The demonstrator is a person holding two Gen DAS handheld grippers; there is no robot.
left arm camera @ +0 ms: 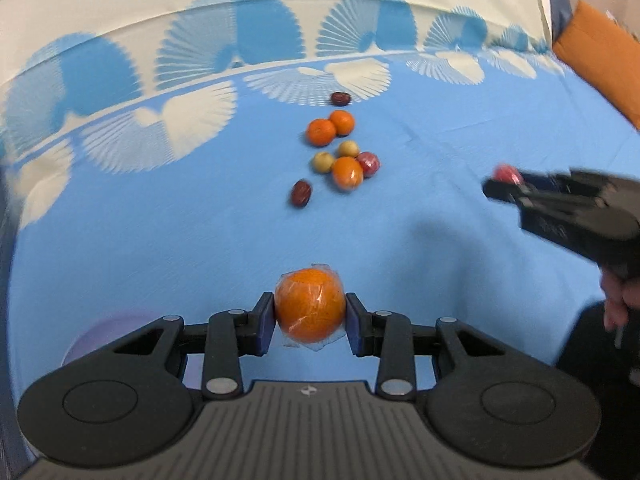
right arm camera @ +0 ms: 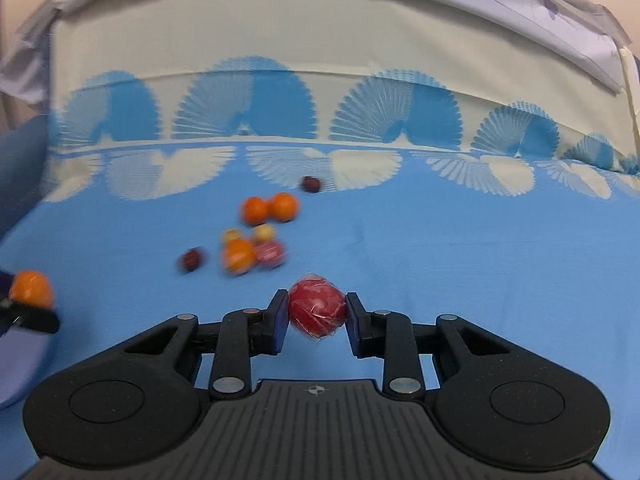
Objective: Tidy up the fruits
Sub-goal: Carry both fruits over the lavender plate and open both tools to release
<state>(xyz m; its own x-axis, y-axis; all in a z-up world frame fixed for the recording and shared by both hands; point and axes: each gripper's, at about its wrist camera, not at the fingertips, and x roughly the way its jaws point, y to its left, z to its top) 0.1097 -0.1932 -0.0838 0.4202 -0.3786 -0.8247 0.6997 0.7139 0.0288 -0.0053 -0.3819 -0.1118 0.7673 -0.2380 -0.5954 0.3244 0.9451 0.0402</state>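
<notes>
My left gripper [left arm camera: 310, 314] is shut on a film-wrapped orange [left arm camera: 310, 305], held above the blue cloth. My right gripper [right arm camera: 317, 314] is shut on a wrapped red fruit [right arm camera: 317, 307]; in the left wrist view that gripper [left arm camera: 504, 186] shows at the right with the red fruit [left arm camera: 507, 172] at its tip. Ahead on the cloth lies a cluster of fruit: two oranges [left arm camera: 329, 128], a wrapped orange [left arm camera: 347, 173], two pale yellow fruits [left arm camera: 335, 156], a wrapped red fruit [left arm camera: 369, 163] and two dark red dates [left arm camera: 301, 193]. The held orange [right arm camera: 31, 289] appears at the left edge of the right wrist view.
A pale purple bowl [left arm camera: 100, 332] sits low at the left behind my left gripper, its rim [right arm camera: 16, 376] also at the lower left of the right wrist view. An orange cushion [left arm camera: 596, 56] lies at the far right. The blue cloth [left arm camera: 160, 240] with shell pattern covers the surface.
</notes>
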